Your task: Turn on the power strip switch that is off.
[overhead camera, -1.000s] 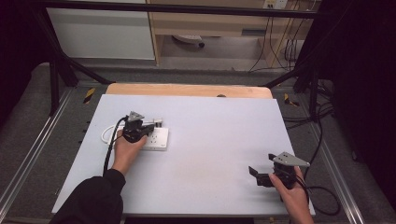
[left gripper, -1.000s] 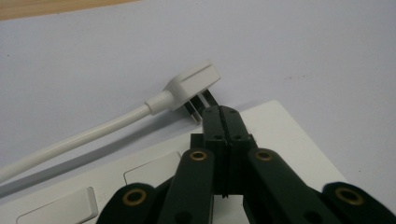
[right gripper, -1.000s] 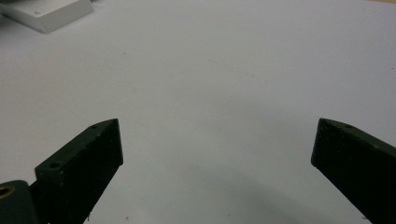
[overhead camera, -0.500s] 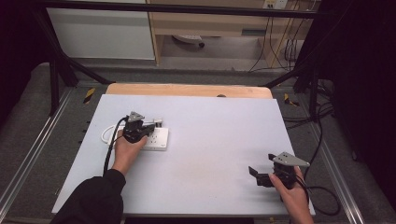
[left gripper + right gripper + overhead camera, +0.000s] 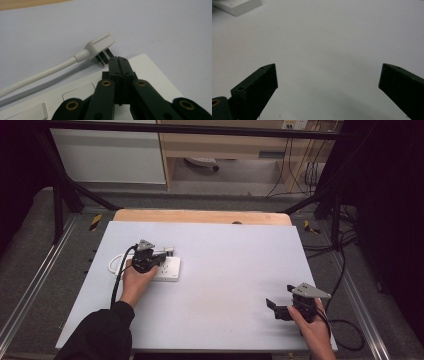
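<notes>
At the counter's (image 5: pixel 225 285) left side, roughly mid-depth, white power strip (image 5: pixel 167 268) lies flat. Left tool (image 5: pixel 165 256) sits over it, held from behind by the left hand (image 5: pixel 135 282). Left gripper view: left tool (image 5: pixel 117 59), jaws pressed together, nothing between them, tips hanging above the strip's (image 5: pixel 152 72) top face near its far edge. White plug (image 5: pixel 100 46) lies on the counter (image 5: pixel 155 27) just past that edge, metal prongs (image 5: pixel 102 58) exposed and pointing toward the strip, not seated in any socket. Nearest prong is just beside the jaw tips; can't tell if they touch. Plug's white cord (image 5: pixel 40 75) runs off along the strip's far side toward the frame's left edge. High view: cord (image 5: pixel 114 265) loops on the counter at the strip's left end.

Right tool (image 5: pixel 274 307) is near the counter's front right corner, well apart from the strip, held by the right hand (image 5: pixel 312 330), pointing left. Right gripper view: right tool (image 5: pixel 328 80), jaws wide apart over bare counter (image 5: pixel 324 37), nothing gripped. Corner of the strip (image 5: pixel 237 6) shows at top left.
</notes>
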Demonstrator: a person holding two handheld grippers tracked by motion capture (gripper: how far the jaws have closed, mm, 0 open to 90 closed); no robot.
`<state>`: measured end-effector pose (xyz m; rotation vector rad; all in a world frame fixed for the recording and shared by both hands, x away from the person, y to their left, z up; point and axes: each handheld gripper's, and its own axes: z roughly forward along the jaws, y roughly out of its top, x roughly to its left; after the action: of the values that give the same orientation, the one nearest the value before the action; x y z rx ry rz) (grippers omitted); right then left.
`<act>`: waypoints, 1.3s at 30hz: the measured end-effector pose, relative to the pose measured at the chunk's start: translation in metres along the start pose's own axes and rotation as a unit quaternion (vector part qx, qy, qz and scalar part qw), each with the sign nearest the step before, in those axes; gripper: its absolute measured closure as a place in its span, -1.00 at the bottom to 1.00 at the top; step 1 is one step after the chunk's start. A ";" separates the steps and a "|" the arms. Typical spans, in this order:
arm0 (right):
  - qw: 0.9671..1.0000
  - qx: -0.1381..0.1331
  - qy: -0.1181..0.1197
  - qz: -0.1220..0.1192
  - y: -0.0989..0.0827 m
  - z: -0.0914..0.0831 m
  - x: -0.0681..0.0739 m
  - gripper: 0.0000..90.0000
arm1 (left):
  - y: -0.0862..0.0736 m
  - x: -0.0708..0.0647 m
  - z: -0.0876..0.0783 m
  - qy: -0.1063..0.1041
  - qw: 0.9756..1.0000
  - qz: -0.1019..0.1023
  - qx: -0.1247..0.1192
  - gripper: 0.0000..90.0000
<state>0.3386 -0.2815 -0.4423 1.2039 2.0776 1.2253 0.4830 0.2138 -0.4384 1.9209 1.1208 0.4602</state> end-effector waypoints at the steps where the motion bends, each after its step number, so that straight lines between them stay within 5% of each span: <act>1: 1.000 0.000 0.000 0.001 0.000 0.000 0.000 -0.94 | 0.000 0.000 0.000 0.000 1.000 0.001 0.000 1.00; 6: 1.000 0.000 0.000 0.001 0.000 0.000 0.000 -0.94 | 0.000 0.000 0.000 0.003 1.000 0.001 0.003 1.00; 8: 1.000 0.000 0.000 0.001 0.000 0.000 0.000 -0.94 | 0.000 0.001 -0.001 0.022 1.000 0.012 0.010 1.00; 9: 1.000 0.000 0.000 0.001 0.000 0.000 0.000 -0.94 | -0.001 0.003 -0.002 0.022 1.000 0.001 0.010 1.00; 11: 1.000 0.000 0.000 0.002 0.000 0.000 0.000 -0.94 | -0.002 0.008 -0.003 0.006 1.000 -0.018 0.007 1.00; 15: 1.000 0.001 0.000 0.000 0.000 0.001 0.000 -0.94 | -0.002 0.007 -0.003 -0.005 1.000 -0.011 0.006 1.00; 28: 1.000 0.000 0.001 0.001 0.000 0.000 0.000 -0.94 | 0.002 0.003 -0.006 -0.004 1.000 -0.009 -0.019 1.00; 32: 1.000 0.000 0.000 0.001 0.000 0.000 0.000 -0.94 | 0.004 0.004 -0.008 0.002 1.000 -0.010 -0.027 0.88; 39: 1.000 0.001 0.000 0.001 0.000 0.001 0.000 -0.94 | 0.007 0.000 -0.012 0.012 0.999 -0.008 -0.047 0.37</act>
<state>0.3391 -0.2813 -0.4425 1.2058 2.0782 1.2248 0.4795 0.2179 -0.4257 1.8283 1.1093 0.5193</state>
